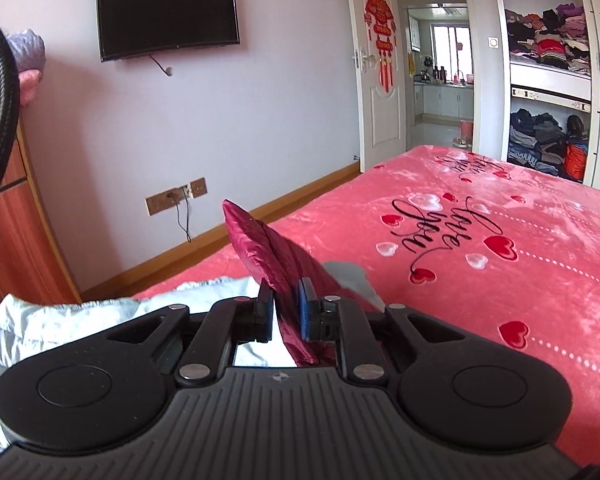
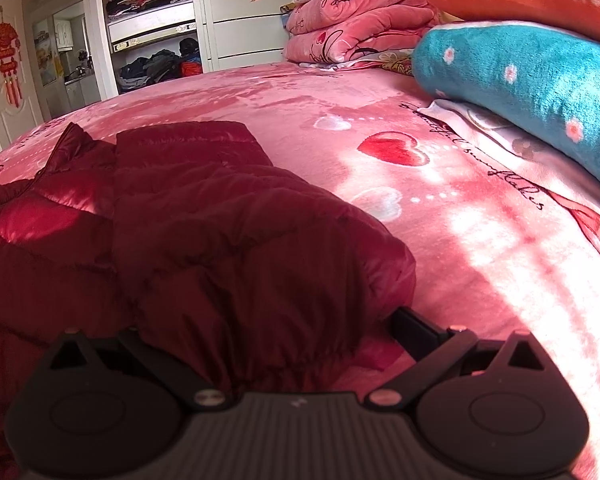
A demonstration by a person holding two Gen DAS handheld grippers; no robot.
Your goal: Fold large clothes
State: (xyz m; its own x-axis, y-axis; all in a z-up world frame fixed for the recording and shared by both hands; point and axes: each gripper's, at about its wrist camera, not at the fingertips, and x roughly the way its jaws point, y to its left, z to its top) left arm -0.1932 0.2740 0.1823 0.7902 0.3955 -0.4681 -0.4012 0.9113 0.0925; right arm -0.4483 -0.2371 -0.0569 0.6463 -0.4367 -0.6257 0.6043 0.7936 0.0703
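Left tool (image 1: 285, 312): I read its blue pads pinched tight on a raised fold of the dark red puffer jacket (image 1: 272, 256), held above the pink heart-print bed (image 1: 480, 264). Pale quilted fabric (image 1: 60, 320) lies under it. Right tool (image 2: 300, 344): fingers spread wide, jacket sleeve (image 2: 240, 240) lying between them; I cannot confirm contact. Jacket body lies flat on the bed.
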